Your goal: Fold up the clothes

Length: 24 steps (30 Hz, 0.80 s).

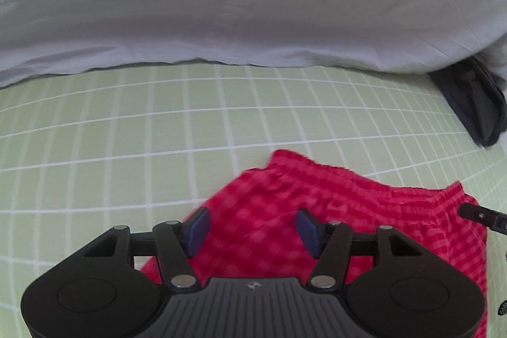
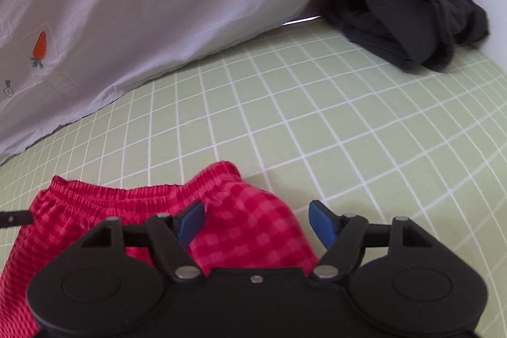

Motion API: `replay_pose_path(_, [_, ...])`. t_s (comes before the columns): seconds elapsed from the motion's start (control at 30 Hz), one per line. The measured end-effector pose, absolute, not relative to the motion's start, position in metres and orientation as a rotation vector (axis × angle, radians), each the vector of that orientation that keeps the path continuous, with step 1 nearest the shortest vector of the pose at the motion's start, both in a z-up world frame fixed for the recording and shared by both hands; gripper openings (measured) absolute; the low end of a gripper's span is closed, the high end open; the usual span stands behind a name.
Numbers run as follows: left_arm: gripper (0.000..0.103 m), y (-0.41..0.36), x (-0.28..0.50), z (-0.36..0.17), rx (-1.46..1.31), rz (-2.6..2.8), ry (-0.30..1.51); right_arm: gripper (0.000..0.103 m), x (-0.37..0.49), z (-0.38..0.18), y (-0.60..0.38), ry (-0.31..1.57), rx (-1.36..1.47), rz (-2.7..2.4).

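Red checked shorts (image 1: 317,227) — lying near on the green grid sheet (image 1: 126,132), waistband far. Left gripper (image 1: 253,230) and right gripper (image 2: 255,222) both released, empty, above the cloth. Risk: pads snagging one layer — lopsided fold.

On the gridded sheet (image 2: 348,122), the checked shorts (image 1: 317,230) lie flat directly beneath both tools, waistband on the far side. The left gripper (image 1: 252,230) hangs above the shorts' middle, its jaws apart with nothing between them; the right gripper (image 2: 256,224) stands over the shorts' right edge, jaws likewise apart. Beyond the shorts comes an open strip of sheet, then the quilt (image 1: 253,18) stretching across the far side. Ahead and to the right of both tools, a crumpled dark garment (image 2: 402,15) sits at the quilt's end, possibly tucked partly under it.
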<state>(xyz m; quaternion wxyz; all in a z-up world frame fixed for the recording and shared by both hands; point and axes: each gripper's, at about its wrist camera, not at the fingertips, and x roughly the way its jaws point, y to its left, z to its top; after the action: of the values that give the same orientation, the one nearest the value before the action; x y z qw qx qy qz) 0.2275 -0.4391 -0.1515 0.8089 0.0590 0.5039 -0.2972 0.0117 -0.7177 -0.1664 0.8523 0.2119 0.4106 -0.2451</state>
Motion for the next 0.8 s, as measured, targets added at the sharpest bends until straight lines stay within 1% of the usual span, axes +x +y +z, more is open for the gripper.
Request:
replay_pose_path(0.03, [0.06,-0.443,0.23,-0.155,0.135,-0.643,1.084,0.068,0.016,-0.167,-0.717,0.875,0.426,-0.501])
replay_pose_path(0.07, [0.055,-0.446,0.232,-0.158,0.144,-0.65,1.09,0.06,0.022,-0.168,-0.716,0.892,0.396,-0.485])
replay_pose_path(0.1, [0.039,-0.448,0.233,-0.161,0.158,-0.654,1.087,0.035,0.029,-0.169,-0.716,0.911,0.368,-0.466])
replay_pose_path(0.13, [0.025,-0.45,0.233,-0.163,0.168,-0.655,1.087,0.02,0.036,-0.17,-0.716,0.929,0.345,-0.439])
replay_pose_path(0.17, [0.001,-0.451,0.234,-0.164,0.167,-0.657,1.088,0.016,0.044,-0.171,-0.715,0.942,0.324,-0.413])
replay_pose_path(0.2, [0.002,-0.451,0.235,-0.166,0.165,-0.659,1.088,0.008,0.051,-0.17,-0.715,0.942,0.306,-0.392])
replay_pose_path(0.27, [0.001,-0.448,0.234,-0.165,0.18,-0.648,1.064,0.003,0.069,-0.168,-0.713,0.933,0.267,-0.346])
replay_pose_path(0.37, [0.001,-0.44,0.238,-0.161,0.216,-0.583,1.017,0.003,0.099,-0.16,-0.711,0.895,0.227,-0.319])
replay_pose_path(0.47, [0.001,-0.414,0.251,-0.155,0.162,-0.468,0.984,0.005,0.127,-0.15,-0.708,0.83,0.219,-0.298])
replay_pose_path(0.5, [0.002,-0.405,0.256,-0.153,0.142,-0.43,0.973,0.016,0.134,-0.145,-0.705,0.813,0.222,-0.285])
replay_pose_path(0.53, [0.004,-0.395,0.26,-0.151,0.115,-0.428,0.96,0.039,0.14,-0.138,-0.701,0.797,0.223,-0.278])
replay_pose_path(0.6, [0.02,-0.374,0.262,-0.143,0.041,-0.432,0.938,0.059,0.142,-0.124,-0.691,0.744,0.232,-0.266])
replay_pose_path(0.67, [0.034,-0.356,0.255,-0.134,0.001,-0.404,0.927,0.063,0.133,-0.119,-0.683,0.729,0.234,-0.249])
replay_pose_path(0.77, [0.046,-0.335,0.235,-0.124,-0.01,-0.342,0.931,0.068,0.109,-0.124,-0.676,0.754,0.226,-0.26])
replay_pose_path(0.8, [0.054,-0.328,0.228,-0.122,-0.015,-0.32,0.94,0.068,0.097,-0.129,-0.676,0.777,0.227,-0.279])
